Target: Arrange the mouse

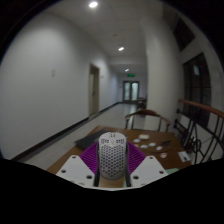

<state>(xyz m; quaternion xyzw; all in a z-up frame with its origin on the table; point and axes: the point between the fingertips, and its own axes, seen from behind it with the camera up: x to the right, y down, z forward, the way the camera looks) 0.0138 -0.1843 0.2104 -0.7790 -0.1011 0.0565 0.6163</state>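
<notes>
Low in the centre of the frame, the gripper point(112, 172) is clenched on the white perforated mouse point(112, 155), purple pads point(90, 158) pressing both its sides, lifted above the wooden table point(150, 152), with a corridor beyond.

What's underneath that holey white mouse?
The mouse sits clamped between the jaws' purple pads, raised in front of the wooden table. Whatever lies directly under it is hidden.

White corridor walls point(45, 75) — ceiling lights point(93, 5), far door point(131, 90).
</notes>
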